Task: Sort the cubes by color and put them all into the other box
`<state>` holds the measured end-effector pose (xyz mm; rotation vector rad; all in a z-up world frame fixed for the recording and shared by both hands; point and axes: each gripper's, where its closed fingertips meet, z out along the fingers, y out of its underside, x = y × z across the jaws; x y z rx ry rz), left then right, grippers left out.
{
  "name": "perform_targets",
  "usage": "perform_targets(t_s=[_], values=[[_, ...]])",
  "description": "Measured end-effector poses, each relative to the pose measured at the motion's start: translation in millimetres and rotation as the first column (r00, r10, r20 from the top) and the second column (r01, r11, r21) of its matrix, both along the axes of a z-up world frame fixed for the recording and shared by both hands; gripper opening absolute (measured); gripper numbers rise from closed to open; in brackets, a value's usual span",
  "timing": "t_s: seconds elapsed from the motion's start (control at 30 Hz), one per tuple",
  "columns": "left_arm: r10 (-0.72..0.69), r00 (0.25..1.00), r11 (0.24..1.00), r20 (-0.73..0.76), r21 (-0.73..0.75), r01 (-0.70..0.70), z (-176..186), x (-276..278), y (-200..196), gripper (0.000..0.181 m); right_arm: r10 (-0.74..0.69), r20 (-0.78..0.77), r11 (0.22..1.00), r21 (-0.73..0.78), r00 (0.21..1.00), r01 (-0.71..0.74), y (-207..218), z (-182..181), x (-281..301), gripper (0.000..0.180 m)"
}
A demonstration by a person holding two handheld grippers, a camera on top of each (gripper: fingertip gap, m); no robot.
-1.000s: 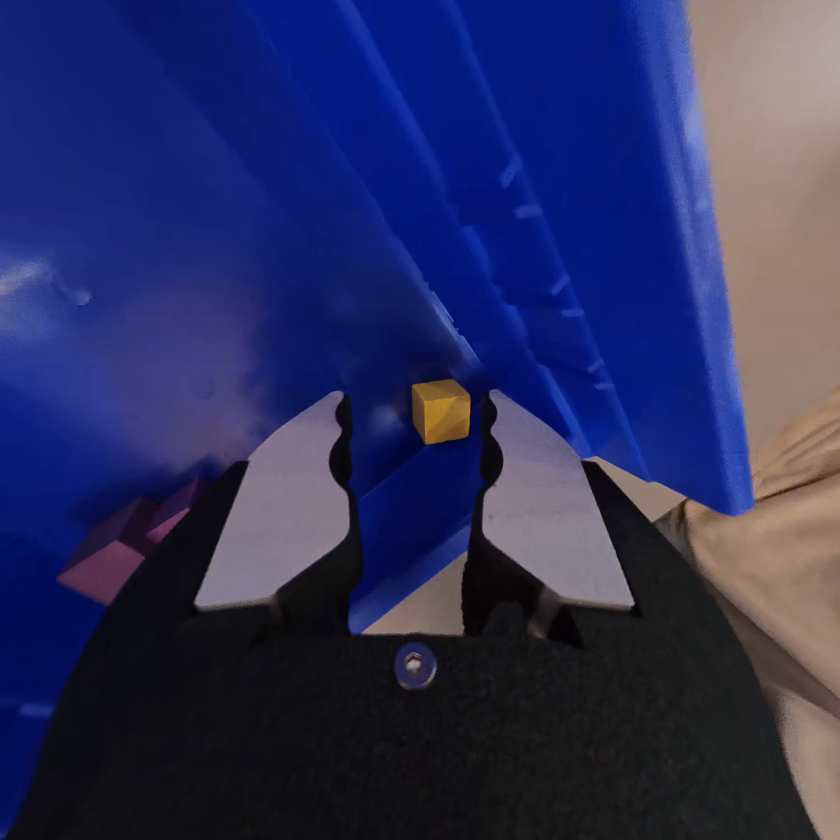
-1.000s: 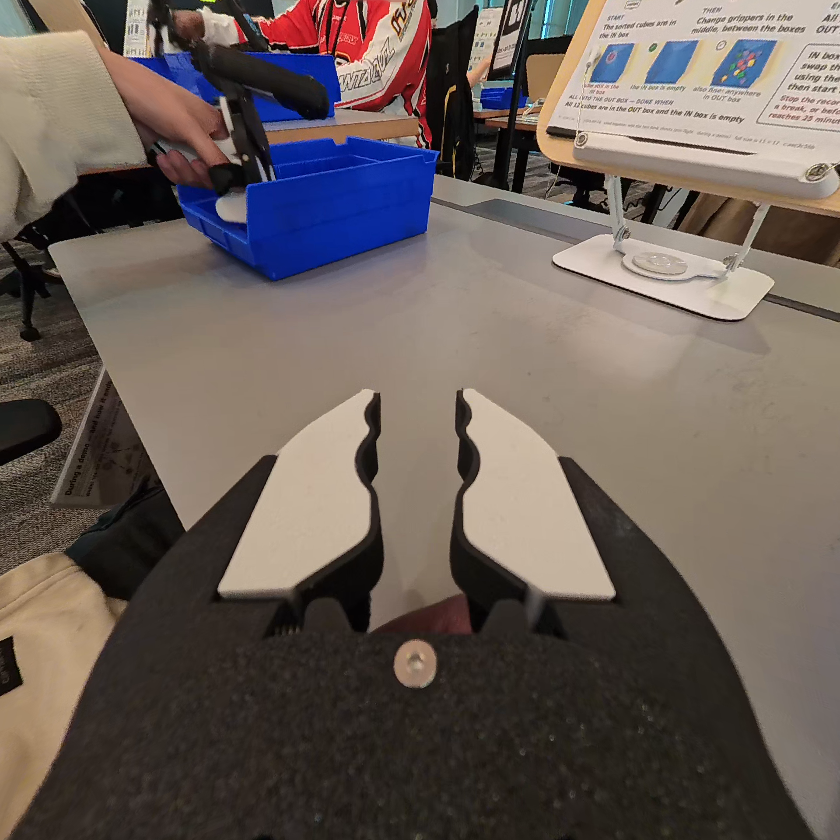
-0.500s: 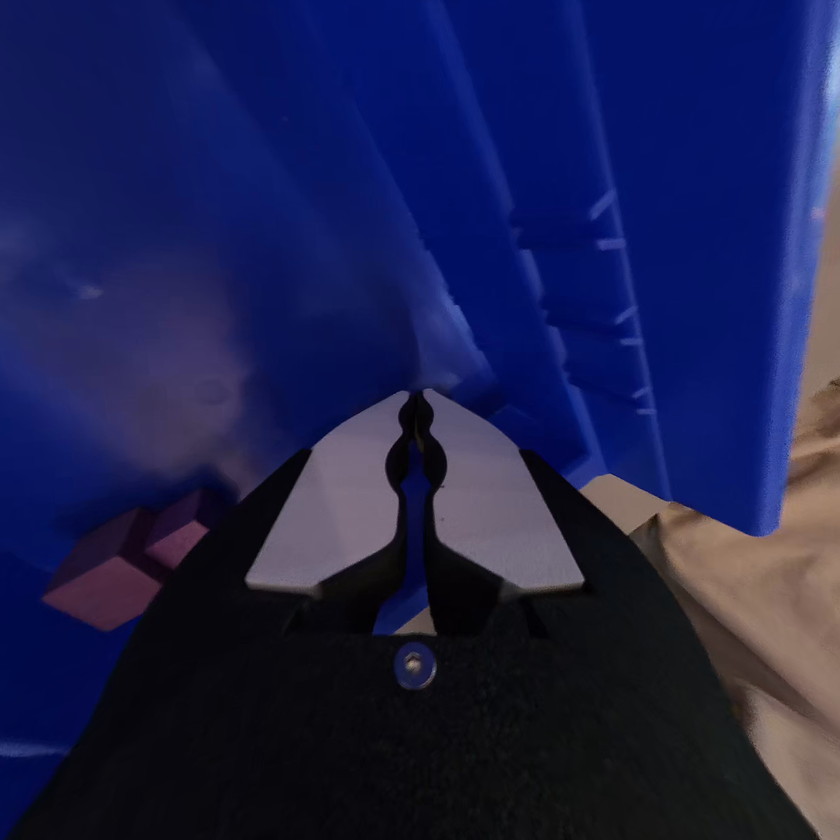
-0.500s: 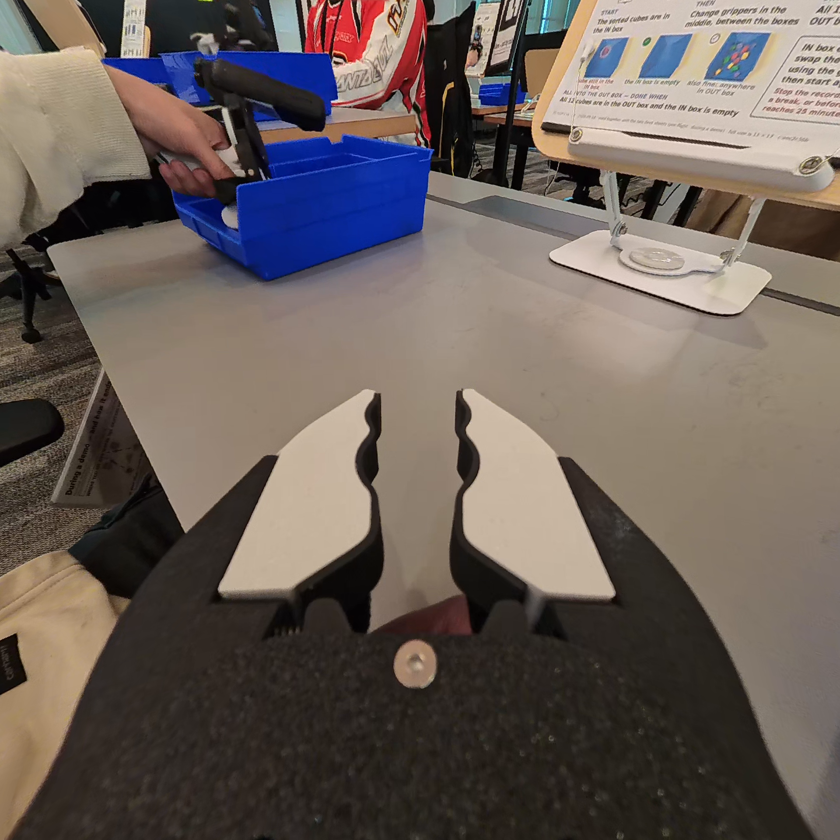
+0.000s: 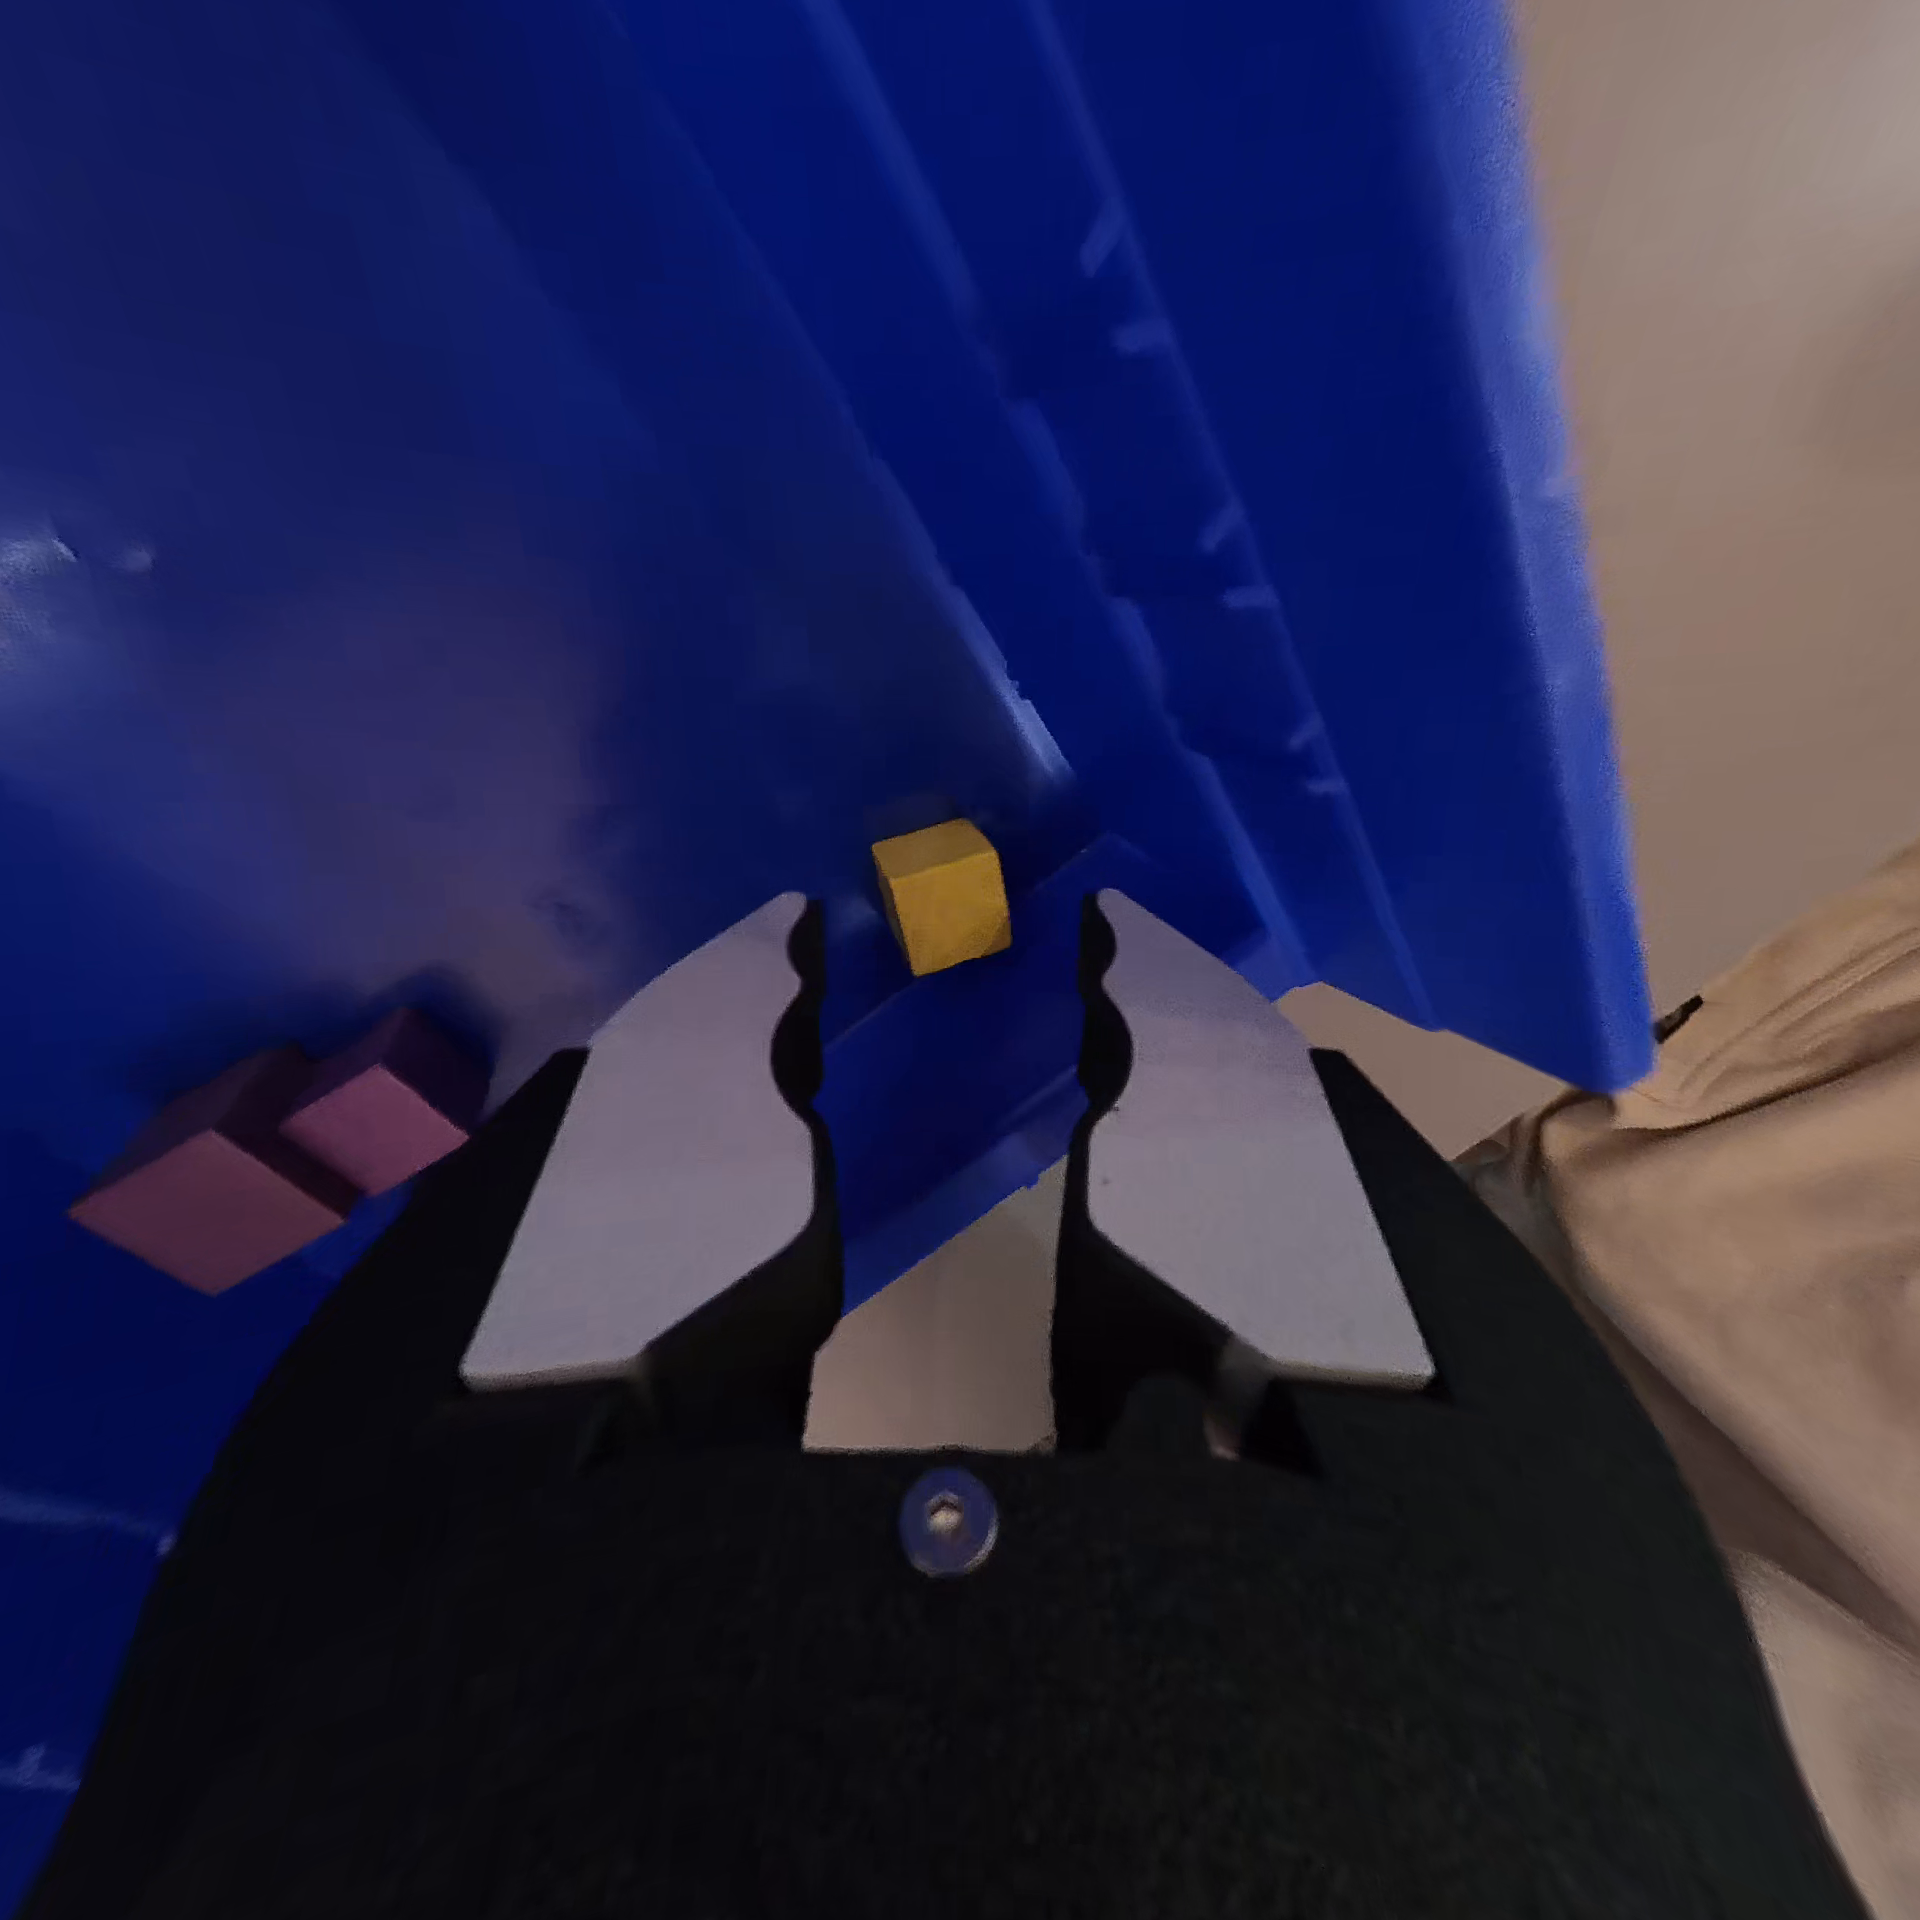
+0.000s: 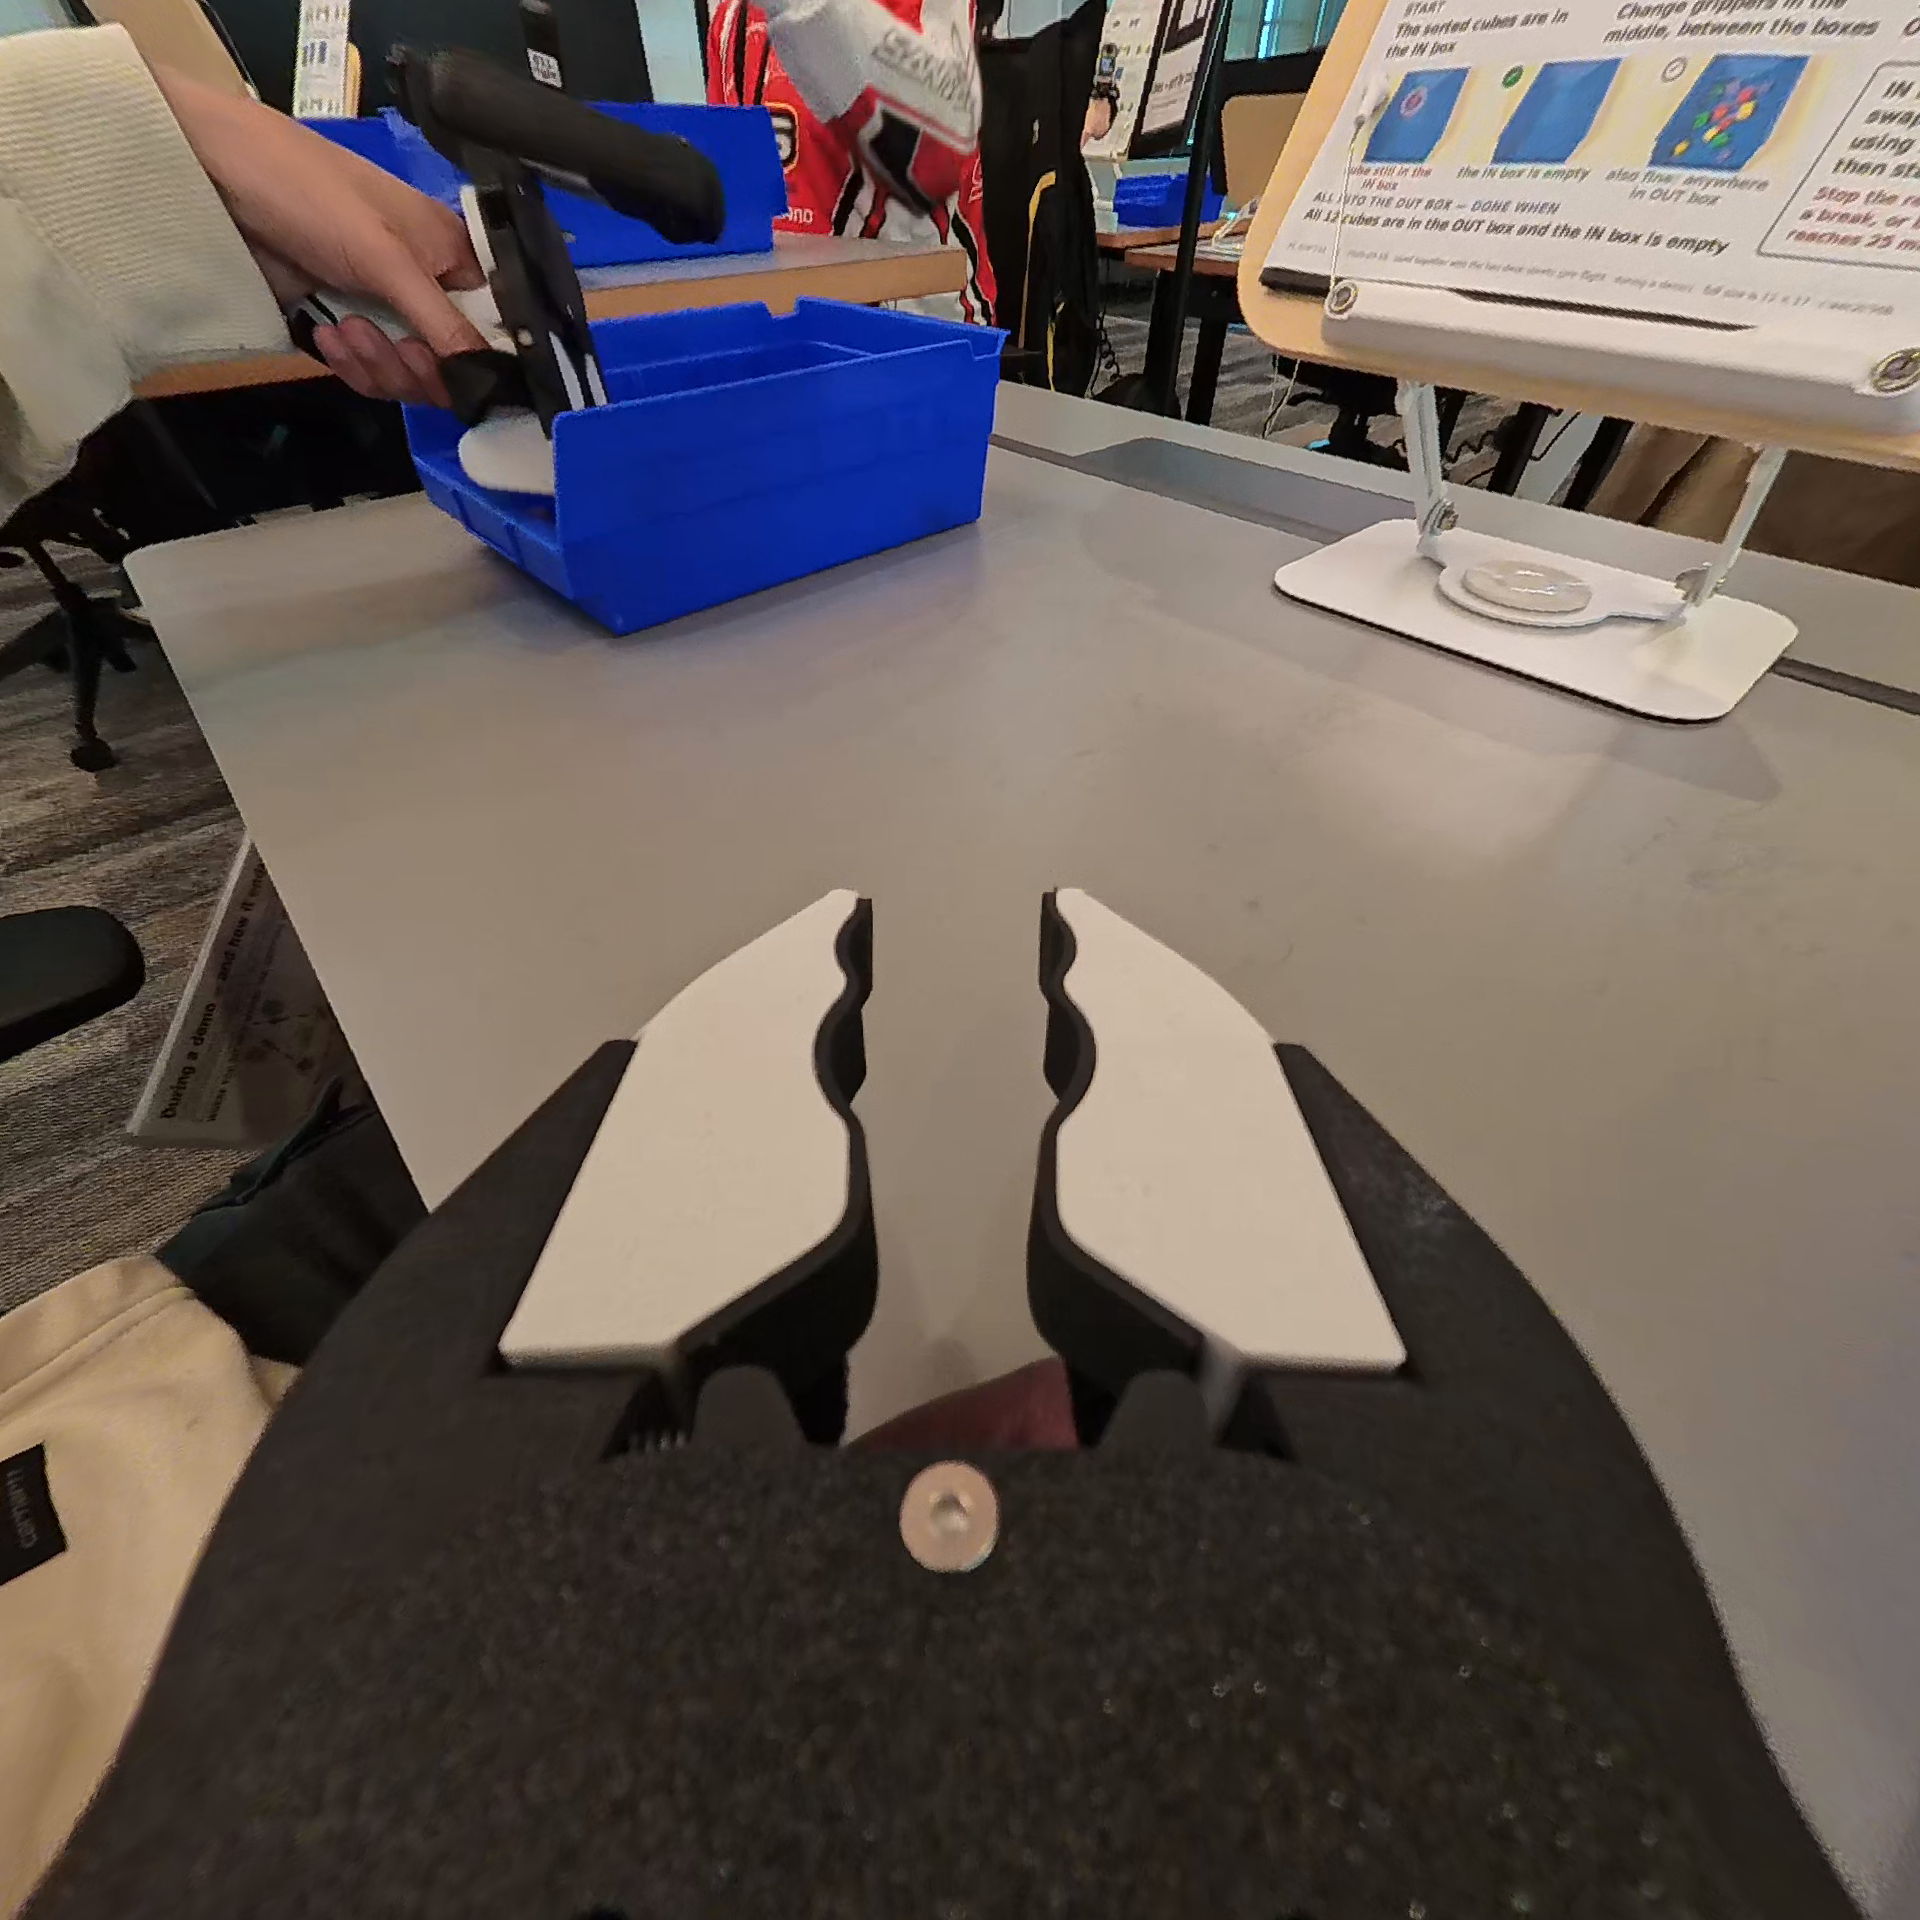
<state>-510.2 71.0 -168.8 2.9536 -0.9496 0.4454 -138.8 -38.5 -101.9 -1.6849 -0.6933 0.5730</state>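
My left gripper [image 5: 945, 904] is inside the blue box [image 5: 520, 416], jaws apart, holding nothing. 1 yellow cube [image 5: 941, 896] lies on the box floor just beyond the tips, in the corner. 2 purple cubes [image 5: 281, 1148] touch each other at left. My right gripper [image 6: 956, 904] hovers over the grey table [image 6: 1351, 883], jaws apart, empty.

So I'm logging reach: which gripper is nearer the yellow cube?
Left. The left gripper is open inside the blue box, its tips right beside the yellow cube. The right gripper is open over the grey table, well away from that box.
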Motion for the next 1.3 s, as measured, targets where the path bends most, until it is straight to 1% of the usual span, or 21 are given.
perform_targets(t_s=[0.1, 0.13, 0.17, 0.2, 0.27, 0.37, 0.43, 0.5, 0.57, 0.6, 0.67, 0.73, 0.8, 0.83, 0.9, 0.93, 1.0, 1.07, 1.13, 1.23, 1.3], values=[[0.02, 0.999, 0.998, -0.044, -0.055, -0.023, -12, -6, -2, 0.053, 0.012, -0.001, 1.0, -0.006, 1.0, -0.012, 0, 0, -5, 0.03], [0.043, 0.998, 0.997, -0.042, -0.06, -0.046, -13, -7, 1, 0.042, 0.015, 0.003, 1.0, -0.004, 1.0, -0.015, 0, 0, -6, 0.03], [0.063, 0.997, 0.995, -0.039, -0.072, -0.065, -13, -8, 3, 0.038, 0.016, 0.009, 1.0, 0.0, 1.0, -0.016, 0, 0, -7, 0.03], [0.071, 0.997, 0.993, -0.025, -0.097, -0.073, -13, -7, 3, 0.025, 0.015, 0.017, 1.0, 0.002, 1.0, -0.015, 0, -1, -7, 0.03], [0.07, 0.998, 0.989, -0.007, -0.132, -0.071, -14, -5, 2, 0.025, 0.013, 0.029, 1.0, -0.001, 0.999, -0.013, 1, -4, -7, 0.03], [0.051, 0.999, 0.991, -0.018, -0.125, -0.053, -14, -5, 2, 0.025, 0.009, 0.027, 1.0, -0.008, 1.0, -0.009, 1, -6, -4, 0.03], [0.047, 0.998, 0.995, -0.033, -0.087, -0.05, -12, -8, 5, 0.022, 0.004, 0.022, 1.0, -0.005, 1.0, -0.003, 2, -5, -2, 0.03], [0.064, 0.998, 0.998, -0.022, -0.014, -0.065, -2, -12, 13, 0.022, -0.004, 0.015, 1.0, -0.002, 1.0, 0.004, 3, -2, 1, 0.03], [0.106, 0.994, 0.99, 0.032, 0.091, -0.109, 18, -14, 25, 0.022, -0.013, 0.012, 1.0, 0.003, 1.0, 0.013, 4, 0, 5, 0.03], [0.115, 0.991, 0.977, 0.068, 0.17, -0.125, 33, -14, 32, 0.022, -0.019, 0.011, 1.0, 0.009, 1.0, 0.019, 5, 2, 7, 0.03], [0.127, 0.98, 0.922, 0.154, 0.345, -0.174, 67, -9, 43, 0.022, -0.037, 0.013, 0.999, 0.022, 0.999, 0.036, 8, 5, 13, 0.03], [0.099, 0.941, 0.808, 0.323, 0.526, -0.265, 112, 10, 47, 0.022, -0.06, 0.014, 0.998, 0.031, 0.998, 0.059, 12, 7, 20, 0.03], [0.025, 0.87, 0.7, 0.492, 0.612, -0.366, 148, 36, 34, 0.022, -0.089, 0.011, 0.996, 0.034, 0.996, 0.089, 18, 8, 30, 0.03], [-0.012, 0.837, 0.664, 0.548, 0.63, -0.403, 157, 49, 24, 0.022, -0.103, 0.003, 0.994, 0.028, 0.995, 0.103, 21, 8, 35, 0.03], [-0.09, 0.776, 0.623, 0.624, 0.643, -0.445, 163, 78, 4, 0.022, -0.116, -0.034, 0.993, -0.006, 0.993, 0.115, 26, 7, 44, 0.03], [-0.127, 0.751, 0.604, 0.647, 0.651, -0.459, 162, 92, -5, 0.022, -0.112, -0.063, 0.993, -0.04, 0.992, 0.11, 27, 6, 46, 0.03], [-0.202, 0.731, 0.588, 0.652, 0.678, -0.442, 154, 118, -19, 0.022, -0.085, -0.133, 0.99, -0.121, 0.987, 0.069, 28, 3, 47, 0.031], [-0.262, 0.727, 0.606, 0.634, 0.695, -0.387, 142, 143, -28, 0.022, -0.063, -0.201, 0.983, -0.182, 0.978, 0.026, 28, 1, 45, 0.032], [-0.296, 0.694, 0.658, 0.656, 0.667, -0.349, 136, 164, -33, 0.022, -0.023, -0.227, 0.985, -0.173, 0.974, -0.017, 27, 4, 40, 0.032], [-0.342, 0.58, 0.752, 0.739, 0.586, -0.303, 140, 199, -46, 0.022, 0.083, -0.138, 0.996, -0.031, 0.987, -0.088, 24, 12, 22, 0.032], [-0.359, 0.485, 0.82, 0.797, 0.518, -0.244, 143, 225, -58, 0.022, 0.234, -0.054, 0.972, 0.041, 0.971, -0.232, 13, 17, -3, 0.033]])
